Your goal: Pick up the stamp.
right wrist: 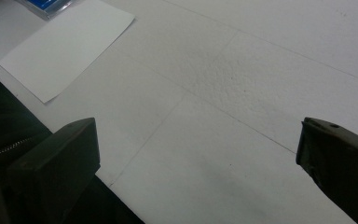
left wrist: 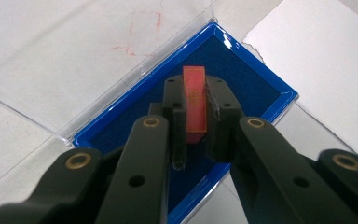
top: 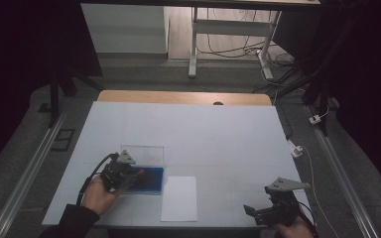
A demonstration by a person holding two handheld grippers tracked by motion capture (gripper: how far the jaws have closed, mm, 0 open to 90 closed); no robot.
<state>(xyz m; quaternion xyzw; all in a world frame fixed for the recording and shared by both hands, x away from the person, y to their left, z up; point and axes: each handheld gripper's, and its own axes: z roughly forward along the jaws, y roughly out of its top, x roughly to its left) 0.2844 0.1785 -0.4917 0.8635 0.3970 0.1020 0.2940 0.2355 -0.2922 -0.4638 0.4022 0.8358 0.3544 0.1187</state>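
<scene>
- The left tool [left wrist: 196,119] is clamped on a small flat orange-red plastic block [left wrist: 195,105], one black pad on each broad face; the block stands on edge between them, its long axis running along the line of the jaws.
- In the left gripper view the block sits directly over the dark blue felt-lined tray with a bright blue rim [left wrist: 261,93], whether resting on the lining or just clear of it I cannot tell.
- A clear plastic lid [left wrist: 98,60] lies open, hinged along the tray's far edge and flat on the white tabletop [top: 218,134].
- Seen from the high view, the left tool [top: 129,174] is at the tray's left end, with the tray [top: 154,181] extending to its right.
- A white sheet of paper [top: 179,198] lies just beside the tray on the right, between the two hands.
- The right tool [right wrist: 196,154] is spread wide and empty over bare tabletop, near the front right corner [top: 258,212], well apart from the tray.
- The left hand is therefore the only one placed to act; my judgement is that the next move is a straight lift out of the tray, and the paper to the right looks the likely place to carry the block.
</scene>
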